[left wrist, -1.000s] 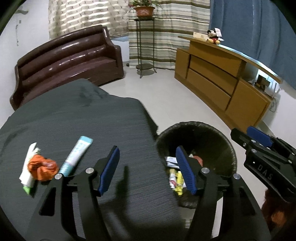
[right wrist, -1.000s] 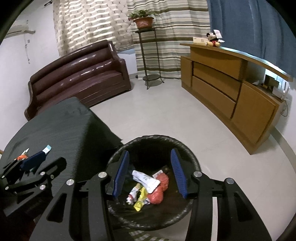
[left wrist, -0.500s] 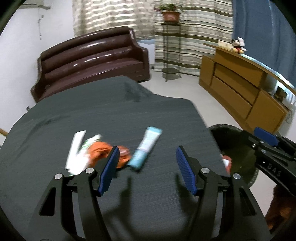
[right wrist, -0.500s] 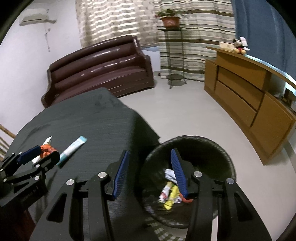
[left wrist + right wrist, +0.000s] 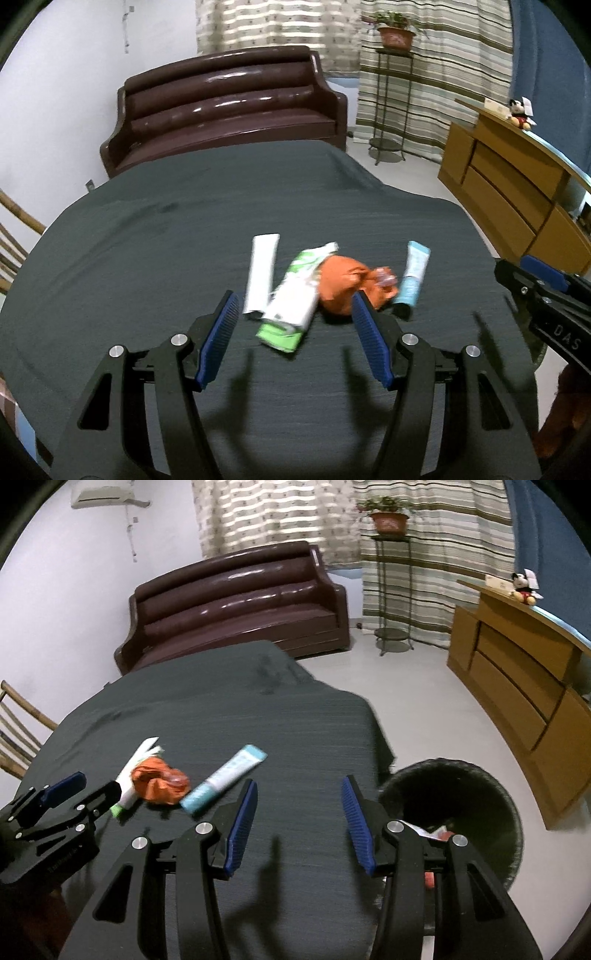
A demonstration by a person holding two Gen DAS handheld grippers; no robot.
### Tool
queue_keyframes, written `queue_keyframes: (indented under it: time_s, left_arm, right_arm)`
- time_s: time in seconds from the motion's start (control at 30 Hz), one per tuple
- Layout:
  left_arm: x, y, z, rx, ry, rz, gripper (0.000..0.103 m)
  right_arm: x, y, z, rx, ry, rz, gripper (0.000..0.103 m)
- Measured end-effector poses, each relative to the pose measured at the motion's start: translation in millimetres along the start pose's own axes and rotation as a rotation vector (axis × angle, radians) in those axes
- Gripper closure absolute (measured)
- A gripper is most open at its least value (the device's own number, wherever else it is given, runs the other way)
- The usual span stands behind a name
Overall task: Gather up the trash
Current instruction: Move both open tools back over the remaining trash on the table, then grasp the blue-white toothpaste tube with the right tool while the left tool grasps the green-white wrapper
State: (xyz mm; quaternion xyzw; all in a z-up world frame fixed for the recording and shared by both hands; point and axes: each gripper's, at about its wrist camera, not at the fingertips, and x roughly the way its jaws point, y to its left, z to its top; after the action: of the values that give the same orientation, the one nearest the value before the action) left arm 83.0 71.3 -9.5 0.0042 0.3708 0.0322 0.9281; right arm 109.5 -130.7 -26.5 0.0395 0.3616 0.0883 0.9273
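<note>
a: starting from the left tool (image 5: 291, 332) — how is it standing?

b: its blue pads are spread wide and holding nothing. it is hovering low over the dark surface (image 5: 184, 229), and the litter is lying right at its mouth, in the centre of the left wrist frame.

a: which piece is sitting best between the pads?

b: the green and white wrapper (image 5: 291, 299). its near end is lying between the tips, and its long axis is running away from the tool, tilted toward the upper right. the white strip (image 5: 261, 275) is just to its left, also pointing away. the crumpled orange bag (image 5: 341, 286) is touching the wrapper's right side, by the right pad.

a: and the right tool (image 5: 299, 816)?

b: also spread and empty. in its own frame the pale blue tube (image 5: 223, 779) is lying up and to the left of its left pad, its long axis slanting from lower left to upper right. the black bin (image 5: 513, 812) is at the lower right, off the surface's edge, with scraps already inside.

a: so which is nearer the pile?

b: the left one, i judge. it is already facing the wrapper end-on, so closing would pinch it across its narrow width.
</note>
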Motion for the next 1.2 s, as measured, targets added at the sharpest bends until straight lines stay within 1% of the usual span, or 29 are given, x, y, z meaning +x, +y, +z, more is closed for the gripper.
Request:
queue_keyframes:
  time_s: [0.27,0.43,0.6,0.9,1.2]
  left_arm:
    - [-0.5,38.0,-5.2,-0.045,0.001,0.026,0.041]
    - [1.1,55.0,-7.8,-0.072,0.006,0.026,0.041]
    - [4.6,65.6,-8.4,-0.091,0.011,0.01,0.041]
    - [12.8,72.0,-7.2,-0.102,0.024,-0.015,0.041]
    - [11.9,64.9,-5.4,-0.089,0.022,-0.035,0.04]
  right_arm:
    - [21.0,44.1,8.0,-0.047,0.041,0.029,0.056]
    - [36.6,56.9,11.1,-0.054,0.081,0.006,0.056]
    - [52.8,65.9,12.8,-0.063,0.126,-0.025,0.056]
    - [54.7,62.5,7.6,-0.079,0.166,-0.066,0.056]
    - [52.9,61.6,7.5,-0.096,0.161,-0.041,0.057]
